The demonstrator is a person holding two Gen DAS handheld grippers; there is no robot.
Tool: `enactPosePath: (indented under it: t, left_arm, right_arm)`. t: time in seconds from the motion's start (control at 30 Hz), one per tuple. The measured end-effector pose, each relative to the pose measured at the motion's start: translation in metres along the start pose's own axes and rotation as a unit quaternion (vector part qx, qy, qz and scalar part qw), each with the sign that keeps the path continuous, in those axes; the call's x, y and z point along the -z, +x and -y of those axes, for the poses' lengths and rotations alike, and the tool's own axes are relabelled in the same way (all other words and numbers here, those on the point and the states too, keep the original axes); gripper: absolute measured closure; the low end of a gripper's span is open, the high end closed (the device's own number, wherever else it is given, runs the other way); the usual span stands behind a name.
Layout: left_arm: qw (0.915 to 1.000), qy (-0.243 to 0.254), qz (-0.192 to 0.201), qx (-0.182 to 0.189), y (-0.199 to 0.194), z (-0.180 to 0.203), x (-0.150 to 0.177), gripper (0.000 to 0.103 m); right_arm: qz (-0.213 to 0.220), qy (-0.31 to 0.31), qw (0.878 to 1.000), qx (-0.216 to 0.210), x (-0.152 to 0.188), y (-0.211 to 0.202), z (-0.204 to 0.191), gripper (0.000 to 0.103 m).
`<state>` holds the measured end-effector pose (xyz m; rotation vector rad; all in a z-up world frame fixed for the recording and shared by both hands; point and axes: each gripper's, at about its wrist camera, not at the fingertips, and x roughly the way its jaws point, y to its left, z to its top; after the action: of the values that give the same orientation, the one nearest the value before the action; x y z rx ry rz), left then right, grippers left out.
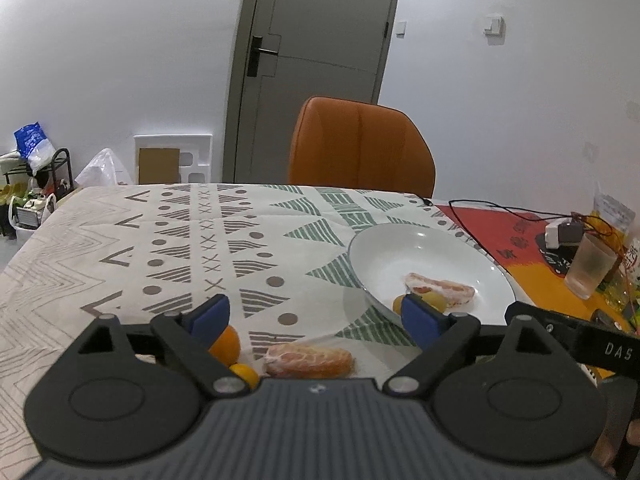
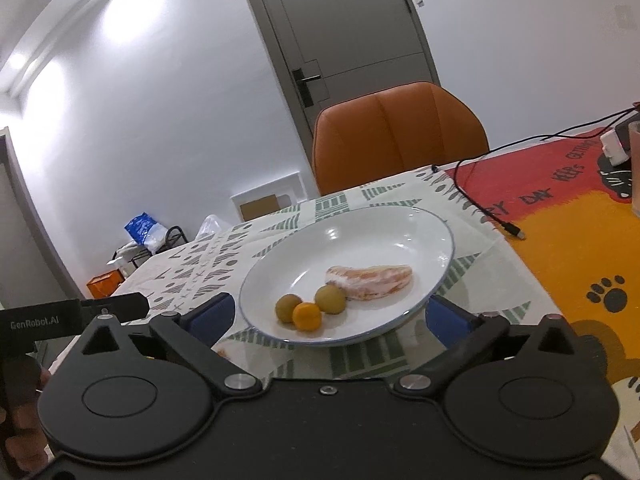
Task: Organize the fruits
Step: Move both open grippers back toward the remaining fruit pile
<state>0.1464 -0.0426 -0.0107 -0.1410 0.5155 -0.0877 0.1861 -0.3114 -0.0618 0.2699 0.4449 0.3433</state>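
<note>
Right wrist view: the right gripper (image 2: pixel 328 316) is wide open, holding nothing. The smooth round white plate (image 2: pixel 400 232) holds a bumpy peeled fruit piece (image 2: pixel 370 282) and three little round fruits (image 2: pixel 306 316). The left gripper (image 1: pixel 316 314) is wide open above another peeled piece (image 1: pixel 308 360) on the patterned tablecloth (image 1: pixel 180 248).

Left wrist view sits low over the patterned tablecloth (image 1: pixel 168 248), facing the orange chair (image 1: pixel 360 148) and grey door (image 1: pixel 316 60) — white plate (image 1: pixel 400 252) lower right of frame. Right wrist view tilts, closer in — the plate (image 2: pixel 360 236) centre frame. Both share plate, chair, door.
</note>
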Motion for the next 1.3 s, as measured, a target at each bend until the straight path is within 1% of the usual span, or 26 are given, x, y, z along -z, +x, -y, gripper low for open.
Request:
enactPosePath:
  t: [0.5, 0.7, 1.3]
  left_arm:
    - [0.9996, -0.017, 0.017, -0.017, -0.028, -0.025, 0.007, 0.012]
    - [0.9988, -0.037, 0.004, -0.032, -0.032, -0.039, 0.012, 0.012]
    - [0.9974, -0.053, -0.013, -0.047, -0.040, -0.061, 0.037, 0.012]
  right_arm:
    - [-0.003, -0.026, 0.999, -0.020, 0.004, -0.004, -0.035, 0.000]
    - [-0.009, -0.031, 0.999, -0.025, 0.008, -0.003, -0.045, 0.000]
    - [-0.029, -0.057, 0.997, -0.043, 0.021, 0.000, -0.065, 0.000]
